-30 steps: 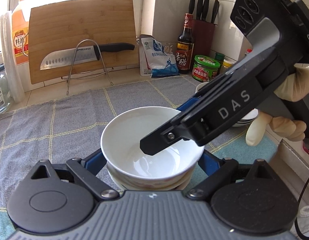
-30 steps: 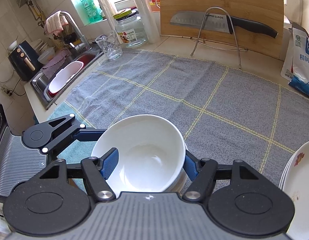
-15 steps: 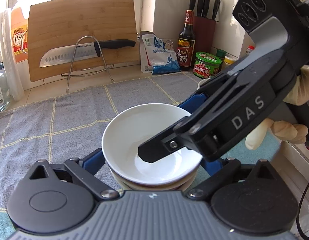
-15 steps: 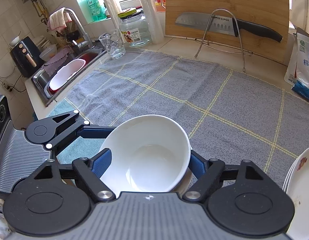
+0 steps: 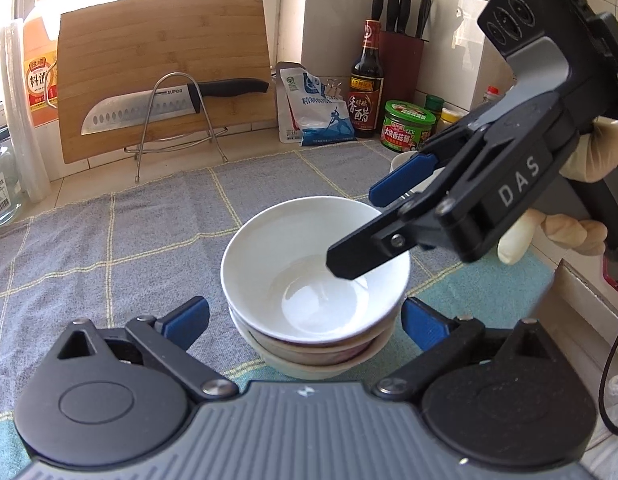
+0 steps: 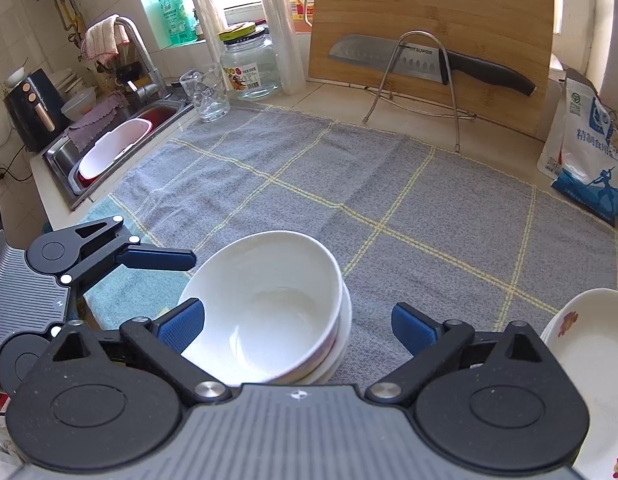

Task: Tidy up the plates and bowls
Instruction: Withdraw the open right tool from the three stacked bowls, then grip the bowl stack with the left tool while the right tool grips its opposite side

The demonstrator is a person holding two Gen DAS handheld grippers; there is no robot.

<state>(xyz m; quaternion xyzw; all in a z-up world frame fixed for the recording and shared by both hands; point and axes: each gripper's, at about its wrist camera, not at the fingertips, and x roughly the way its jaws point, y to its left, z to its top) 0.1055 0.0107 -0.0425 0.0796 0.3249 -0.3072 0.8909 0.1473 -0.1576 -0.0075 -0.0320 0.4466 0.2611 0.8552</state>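
Our left gripper (image 5: pixel 305 316) and right gripper (image 6: pixel 297 322) are both opening, pads clear of the stack of bowls (image 5: pixel 315 292) that sits low in the centre of each frame on the grey towel (image 6: pixel 349 184). We judge the bowls nested and done. The plates (image 6: pixel 589 360) at lower right look left to sort, with both grippers tilted down over the stack.

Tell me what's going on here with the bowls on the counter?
A person with a gripper in each hand is stacking bowls on a grey checked towel. The white bowl sits on top of the bowl stack. Both grippers flank it with jaws opening: the left gripper has pads clear of either side, and the right gripper has let go too. A stack of plates waits to the right.
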